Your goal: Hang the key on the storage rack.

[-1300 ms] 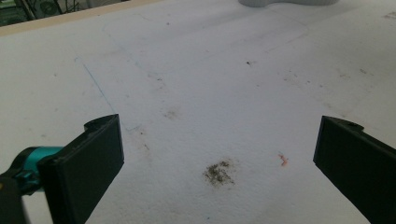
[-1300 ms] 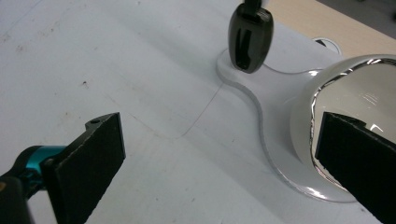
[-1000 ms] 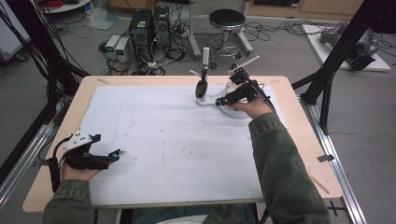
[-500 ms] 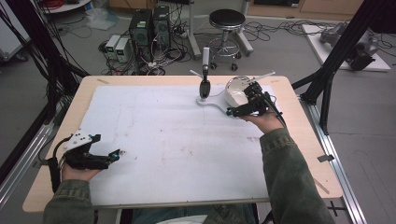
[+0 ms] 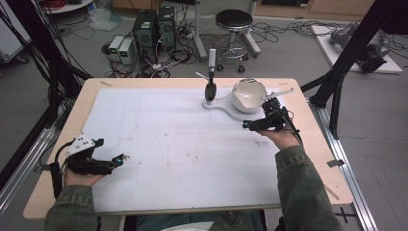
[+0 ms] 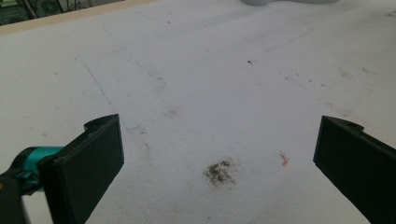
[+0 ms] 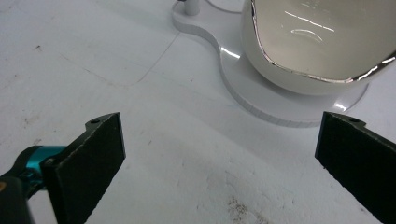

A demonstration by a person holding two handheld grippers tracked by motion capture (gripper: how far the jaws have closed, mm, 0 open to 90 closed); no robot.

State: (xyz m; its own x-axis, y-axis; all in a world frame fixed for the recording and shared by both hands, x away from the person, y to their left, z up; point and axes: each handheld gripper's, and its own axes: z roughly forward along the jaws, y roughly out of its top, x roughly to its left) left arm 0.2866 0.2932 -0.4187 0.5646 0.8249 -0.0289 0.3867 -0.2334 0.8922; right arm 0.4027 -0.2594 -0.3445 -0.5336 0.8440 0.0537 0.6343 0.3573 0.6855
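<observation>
A: Step? Right gripper (image 5: pixel 251 126) sits just beside the glossy white bowl with the chrome rim (image 5: pixel 248 95), jaws spread wide, nothing between them. I'd call it the approach to the bowl, grasp not yet made.

B: Agreed. In the right gripper view the bowl (image 7: pixel 322 42) fills the upper right, resting on a flat white keyhole-shaped base plate (image 7: pixel 261 100); the gripper (image 7: pixel 219 158) hangs over bare white table mat (image 7: pixel 154 154), apart from both.

A: Left gripper (image 5: pixel 115 161)?

B: Near the front left corner of the mat, well apart from the bowl. Jaws wide too, holding nothing; its own view has the gripper (image 6: pixel 217 161) over stained mat (image 6: pixel 219 171).

A: Bowl location: far right part of the table, on the wide end of the base plate (image 5: pixel 226 107). At the narrow end stands a black and white upright post (image 5: pixel 210 86).

B: Orientation: the bowl is tilted, mouth up and leaning toward the person's side. The plate's long axis runs roughly left–right across the table, narrow end at the post.

A: Next move, my guess: push the right gripper forward, get one jaw inside the rim and one outside, then close. Rim's slick and curved, so slip is the risk.
</observation>
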